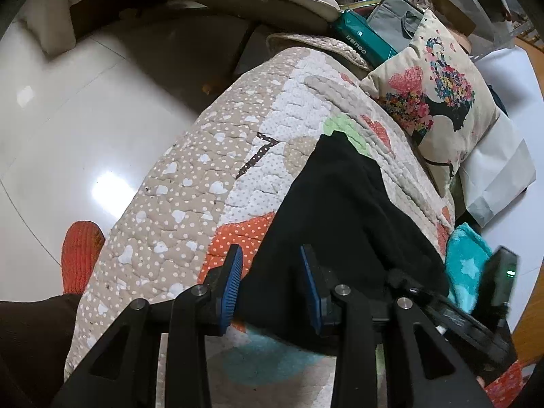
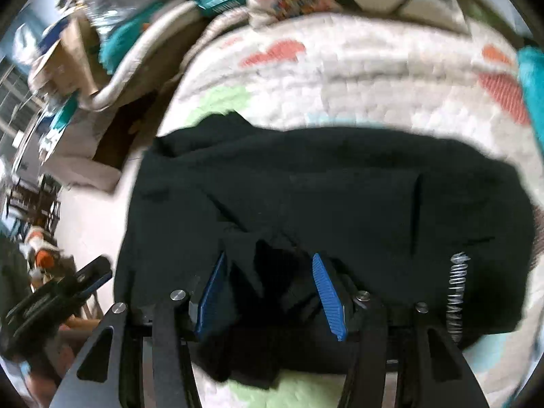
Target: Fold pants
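Black pants lie spread across the patchwork quilt, one end draping over its near edge. Right gripper fingers stand wide apart with bunched cloth between them, not pinched. Left gripper fingers gape too, over the pants' edge. Floral cushion sits at the far edge.

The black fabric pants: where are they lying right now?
The black fabric pants lie spread on the patchwork quilt, just ahead of both open grippers, left and right. In the left wrist view, the floral cushion sits beyond them.
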### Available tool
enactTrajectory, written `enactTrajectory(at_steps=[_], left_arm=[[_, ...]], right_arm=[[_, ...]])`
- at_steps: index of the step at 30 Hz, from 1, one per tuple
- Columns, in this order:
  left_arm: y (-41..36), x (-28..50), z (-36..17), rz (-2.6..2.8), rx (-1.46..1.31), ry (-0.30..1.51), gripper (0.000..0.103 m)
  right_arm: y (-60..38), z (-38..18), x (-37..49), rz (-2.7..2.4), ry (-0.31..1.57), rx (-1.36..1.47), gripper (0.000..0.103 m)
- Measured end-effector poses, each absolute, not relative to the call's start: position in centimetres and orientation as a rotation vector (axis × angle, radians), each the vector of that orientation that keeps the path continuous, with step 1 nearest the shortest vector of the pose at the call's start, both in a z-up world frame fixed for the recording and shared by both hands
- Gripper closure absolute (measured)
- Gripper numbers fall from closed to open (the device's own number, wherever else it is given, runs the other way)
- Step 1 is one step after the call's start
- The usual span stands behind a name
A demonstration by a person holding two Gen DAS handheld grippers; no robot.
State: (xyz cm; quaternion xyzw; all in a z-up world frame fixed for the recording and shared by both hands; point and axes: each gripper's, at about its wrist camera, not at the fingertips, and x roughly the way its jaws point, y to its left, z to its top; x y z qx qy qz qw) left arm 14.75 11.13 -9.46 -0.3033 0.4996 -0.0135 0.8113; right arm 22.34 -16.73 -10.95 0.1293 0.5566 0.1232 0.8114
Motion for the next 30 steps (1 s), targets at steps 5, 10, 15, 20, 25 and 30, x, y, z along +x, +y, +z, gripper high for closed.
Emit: enactTrajectory(at_steps=[5,10,15,20,25,30], left_arm=[[11.0,14.8,-8.9,-0.036,-0.648,1.053,0.070],[11.0,14.9,-8.8,-0.029,-0.634,1.048,0.070],[11.1,15.0,-9.3,-0.009,-0.631,1.061,0.070],[11.1,15.1,-9.0,-0.017,-0.623,1.048,0.070],[8.7,16.4,-6.8,-0.122,-0.533,1.026,0.070],[1.4,19.6,-1.8,-0.313,-0.318,0.966,0.061]], right_arm=[[-14.4,-10.2,22.3,0.329,1.180,0.220,0.080],[-13.1,-8.6,23.6,0.299,1.107,0.116,0.080],[-13.4,-10.2,24.6,0.237,1.150,0.052,0.055],[-19.1,-6.5,19.9,0.157,0.969,0.230,0.046],[-25.8,-5.9,13.7,0.020,0.846,0.455,0.046],[-29.7,-9.1,11.7,-0.055,0.884,0.598,0.046]])
